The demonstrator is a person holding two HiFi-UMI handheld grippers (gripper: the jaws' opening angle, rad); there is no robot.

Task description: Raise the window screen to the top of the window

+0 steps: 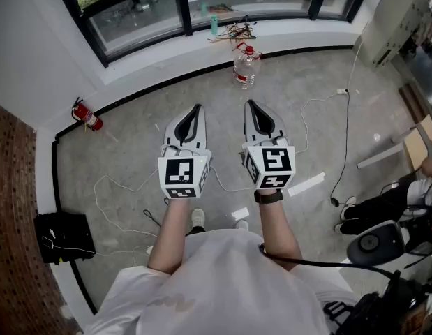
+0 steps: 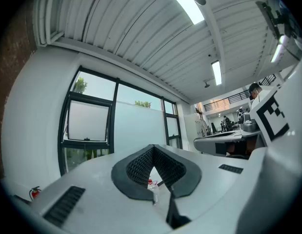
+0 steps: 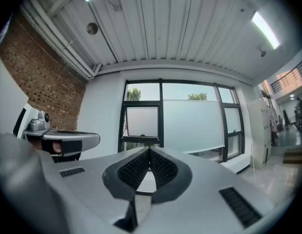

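Observation:
The window screen (image 3: 192, 126) is a frosted sheet over the wide middle pane of the black-framed window (image 3: 160, 116), with its bottom bar low and clear glass above it. In the left gripper view the screen (image 2: 138, 130) stands ahead, beyond the jaws. My left gripper (image 1: 195, 112) and right gripper (image 1: 251, 106) are held side by side, level, pointing at the window from a few steps back. Both are shut, the left gripper (image 2: 153, 147) and the right gripper (image 3: 150, 150) with pads meeting and nothing between them. Neither touches the screen.
A large water bottle (image 1: 247, 67) stands on the floor by the sill, a teal bottle (image 1: 214, 25) and tangled wires on the sill. A fire extinguisher (image 1: 86, 116) lies at the left wall, a black box (image 1: 62, 237) nearer. White cables (image 1: 118, 187) cross the floor.

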